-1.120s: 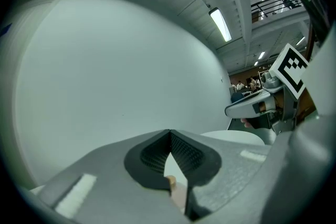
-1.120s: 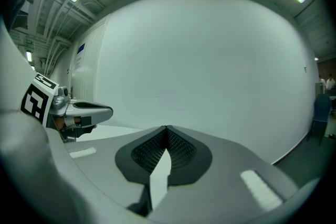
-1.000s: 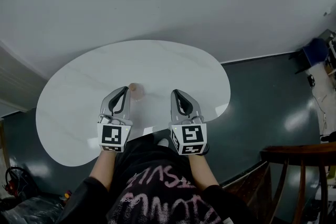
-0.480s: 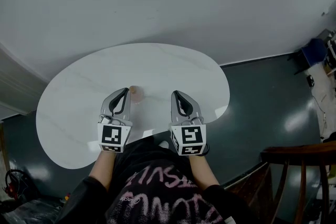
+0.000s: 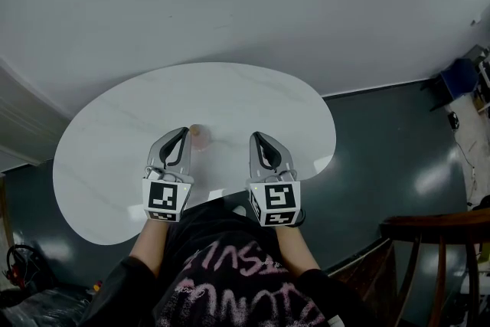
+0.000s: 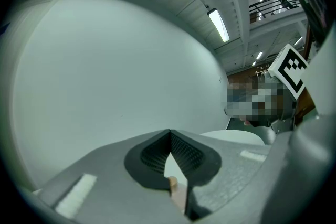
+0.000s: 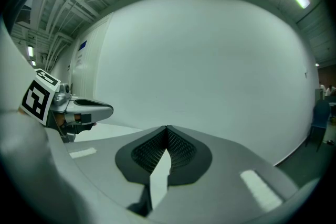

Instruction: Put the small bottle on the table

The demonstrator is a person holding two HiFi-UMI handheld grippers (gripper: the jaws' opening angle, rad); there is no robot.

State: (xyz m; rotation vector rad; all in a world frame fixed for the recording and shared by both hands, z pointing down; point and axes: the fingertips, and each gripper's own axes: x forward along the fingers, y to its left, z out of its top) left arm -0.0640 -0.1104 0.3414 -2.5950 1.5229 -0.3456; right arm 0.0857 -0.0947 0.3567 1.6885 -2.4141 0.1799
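A small pinkish bottle [image 5: 197, 135] stands on the white kidney-shaped table [image 5: 253, 92], just right of the tip of my left gripper [image 5: 182, 131]. In the left gripper view the jaws meet at their tips [image 6: 170, 132], and the bottle [image 6: 174, 186] shows low in the gap behind them. I cannot tell whether it touches the jaws. My right gripper [image 5: 256, 135] hovers over the table's near edge, shut, with nothing between its jaws [image 7: 167, 127]. Both grippers point away from the person, side by side.
A white wall rises right behind the table. Dark floor [image 5: 383, 134] lies to the right. A wooden chair [image 5: 436, 230] stands at the lower right, and a blue object [image 5: 459, 73] at the far right. Dark clutter [image 5: 23, 272] sits on the floor at the lower left.
The head view has shifted a little. Both grippers and the bottle keep their places.
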